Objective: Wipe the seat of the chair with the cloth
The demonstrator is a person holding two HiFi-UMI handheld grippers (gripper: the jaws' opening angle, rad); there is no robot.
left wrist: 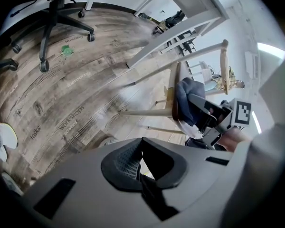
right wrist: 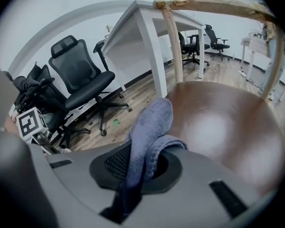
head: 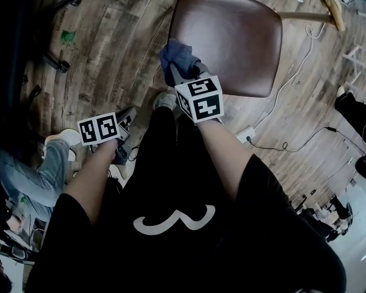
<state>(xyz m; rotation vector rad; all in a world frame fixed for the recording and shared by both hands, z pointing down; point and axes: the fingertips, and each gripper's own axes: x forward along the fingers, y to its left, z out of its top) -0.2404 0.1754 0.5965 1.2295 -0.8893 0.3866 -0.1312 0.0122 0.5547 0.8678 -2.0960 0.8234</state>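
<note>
At the left, the left gripper (head: 128, 113) hung low beside the person's leg, over the wooden floor (head: 97, 41) and well apart from the chair; its own view showed the jaws drawn together with nothing between them, so it seemed to have no part in the work at this point; behind it in that view stood a black office chair (left wrist: 61, 13). Further right, the right gripper (head: 183, 72) was closed on a blue-grey cloth (head: 174, 54), a fold of which rose from between the jaws and flopped forward; in the head view the bunched cloth lay at the near left corner of the chair's brown seat (head: 232, 41), over its rim; whether it pressed on the surface or hovered just above could not be told. The picking-up therefore looked done and the cloth had been brought to the seat; the wiping itself appeared to be at or near its start, since nearly the whole glossy seat (right wrist: 223, 127) stretched beyond and to the right of the cloth (right wrist: 152, 122); no streak or damp patch showed which parts, if any, had been covered. What remained, by this reading, was to draw the cloth across the middle, the far edge by the wooden backrest (right wrist: 218, 6), and the right side.
</note>
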